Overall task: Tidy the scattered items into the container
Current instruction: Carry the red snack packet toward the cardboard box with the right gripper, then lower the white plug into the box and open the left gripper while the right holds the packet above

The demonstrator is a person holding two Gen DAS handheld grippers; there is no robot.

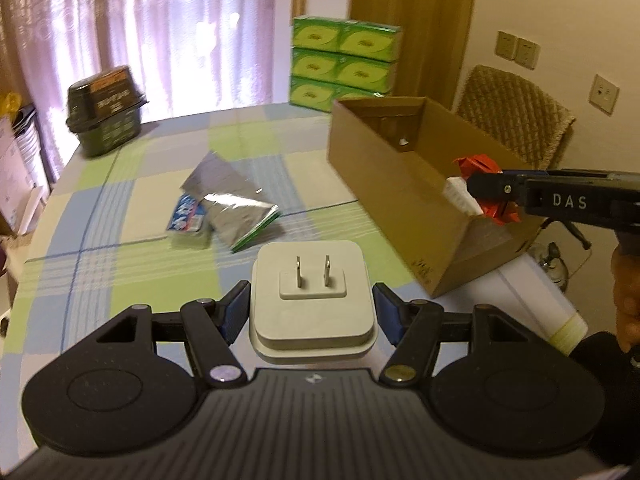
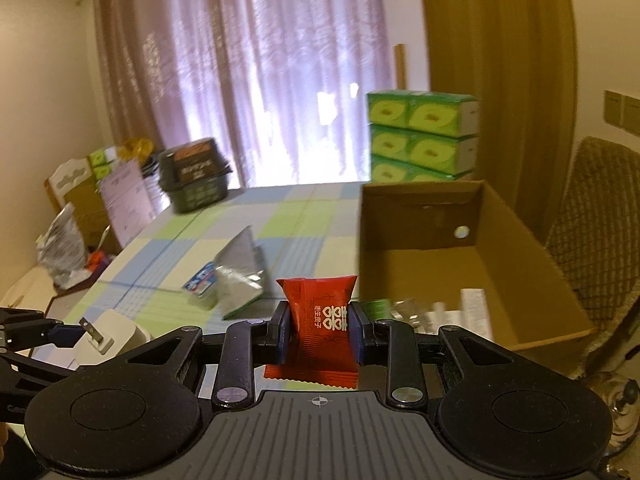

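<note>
Nearest your left wrist camera, the left gripper (image 1: 312, 312) holds a white plug adapter (image 1: 311, 300), prongs up; its jaws stand wide, each pad at a side face of the adapter, though a sliver of gap may remain on the right, so treat that hold as light. Your right gripper (image 2: 319, 330) is closed on a red candy packet (image 2: 318, 320), pinched across its middle with crimped ends free above and below. From the left view, that packet sits at the near rim of the cardboard box (image 1: 384, 168), roughly at the wall line rather than clearly inside. Risk one: opening the right jaws now may drop the packet onto the rim or outside; carry it further over the box floor first. Risk two: the adapter is smooth and blocky and may slide out if you tilt it. Risk three: both tools converge on one opening and may collide; move one at a time. The box interior is mostly open, with a few items, too blurred to name, low in its near corner. The box stands near the table's right edge, beside a woven chair (image 1: 516, 108). On the checked tablecloth (image 1: 120, 248), silver pouches (image 1: 232, 208) and a blue-labelled pack (image 1: 188, 224) lie uncollected, well apart from the box.
</note>
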